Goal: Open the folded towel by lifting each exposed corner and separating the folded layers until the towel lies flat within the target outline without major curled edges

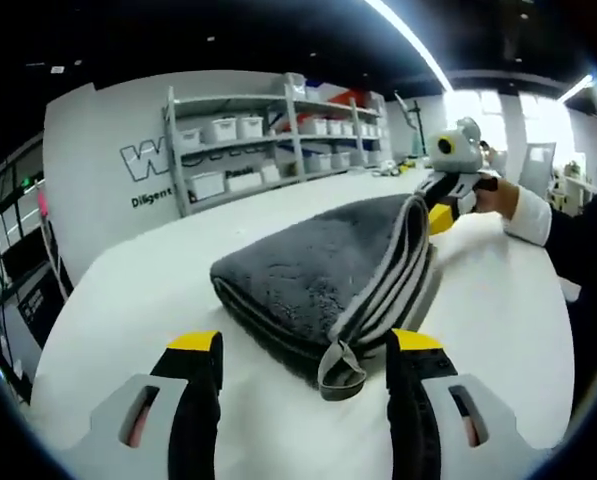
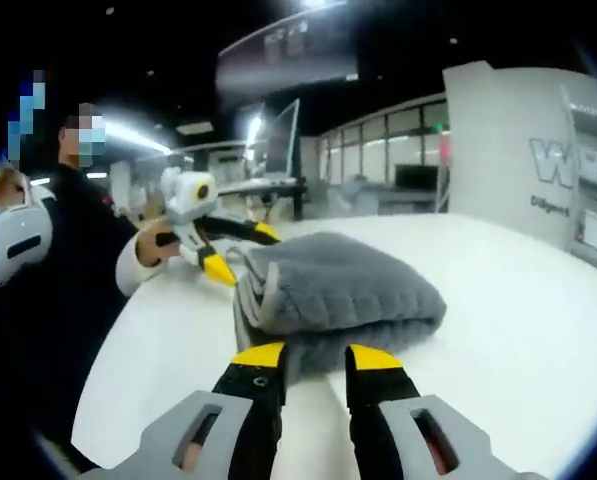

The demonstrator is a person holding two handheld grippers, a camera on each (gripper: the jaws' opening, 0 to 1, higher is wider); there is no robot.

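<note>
A grey plush towel lies folded in several layers on the white table. My left gripper is open, its yellow-tipped jaws wide apart on either side of the towel's near corner, where a small loop tag hangs. Across the towel, my right gripper meets the far layered edge. In the right gripper view the towel sits just ahead, and my right gripper has its jaws narrowed on the towel's near folded edge. The left gripper shows beyond, straddling the far corner.
A person in dark sleeves stands at the table's edge holding both tools. Shelves with white bins line a grey wall behind the table. Bare white table surrounds the towel on every side.
</note>
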